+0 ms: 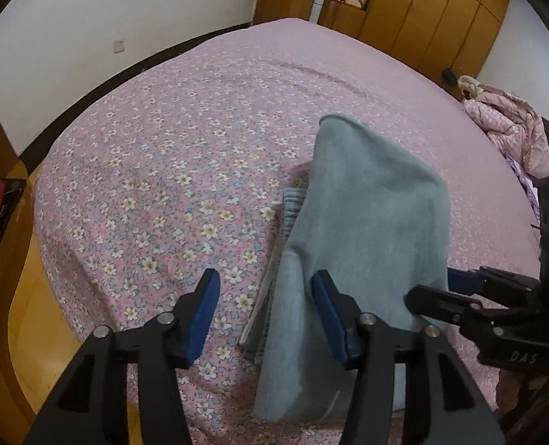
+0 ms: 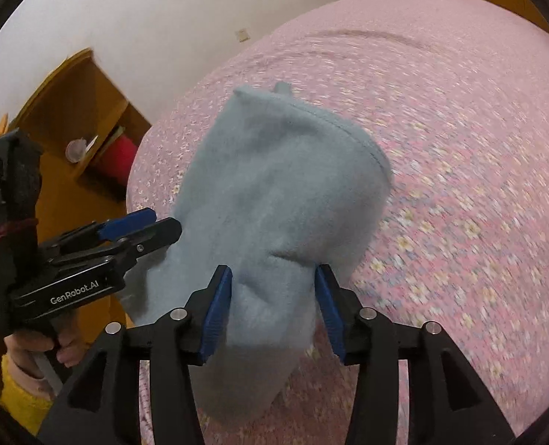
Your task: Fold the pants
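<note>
Our left gripper has its blue pads spread wide w/ nothing between them; its right pad sits against the edge of the pants, not clamping. Our right gripper is also spread, w/ a fold of the light-blue fleece bulging between the pads; whether they actually pinch it we can't tell, since gaps show on both sides.

The pants sit bunched and humped up on the bed, near the edge closest to us, w/ a ribbed grey cuff or waistband peeking out on the left side.

Around us: pink floral sheet covers the bed, a pink quilted jacket lies heaped at the far right, well apart from the pants. Wooden wardrobes line the far wall; a wall switch sits on the white wall. In the right wrist view a wooden shelf unit stands beside the bed, w/ a red item inside.

The left gripper crowds the pants' left side in the right wrist view, hand in a yellow sleeve on its handle.

Writing: "GenRobot.AI" on the left gripper body; "DAS" on the right one, seen from the left wrist.
</note>
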Motion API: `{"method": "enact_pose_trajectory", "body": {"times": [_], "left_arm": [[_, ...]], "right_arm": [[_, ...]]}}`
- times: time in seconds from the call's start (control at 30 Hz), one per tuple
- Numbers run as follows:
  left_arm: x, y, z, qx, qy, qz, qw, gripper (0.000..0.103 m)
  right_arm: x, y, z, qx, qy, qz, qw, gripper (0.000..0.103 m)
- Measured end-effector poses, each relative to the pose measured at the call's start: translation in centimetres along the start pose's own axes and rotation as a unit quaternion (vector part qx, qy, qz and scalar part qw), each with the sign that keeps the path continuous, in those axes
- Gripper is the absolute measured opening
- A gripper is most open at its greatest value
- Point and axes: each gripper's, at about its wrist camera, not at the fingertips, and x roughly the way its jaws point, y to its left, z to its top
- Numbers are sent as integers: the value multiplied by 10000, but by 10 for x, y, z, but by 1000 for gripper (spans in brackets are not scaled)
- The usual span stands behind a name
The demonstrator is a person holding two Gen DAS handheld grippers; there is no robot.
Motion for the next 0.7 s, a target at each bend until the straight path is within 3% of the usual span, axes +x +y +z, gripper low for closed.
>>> {"method": "enact_pose_trajectory", "body": {"times": [0.07,0.13,0.17,0.33,0.43,0.57,0.7], "left_arm": [[0,-2,2,67,48,-156,9998,63],[2,-6,2,135,112,-299,9994,63],[4,-7,2,154,133,-362,9991,64],[19,-8,4,246,358,-574,9974,72],[27,-6,4,309,419,-629,9967,79],[33,-1,5,286,450,-801,9954,82],[33,0,5,384,411,-854,9948,82]], "right_arm": [[-11,-5,-6,202,-84,37,9998,51],[-17,-9,-11,352,-206,-85,9991,63],[-18,-13,-13,443,-224,-113,9987,65],[12,-31,-20,942,320,579,9934,66],[14,-42,-27,1255,87,1006,9869,75],[10,-49,-43,1365,-330,1351,9808,79],[6,-36,-47,1006,-424,1045,9885,81]]}}
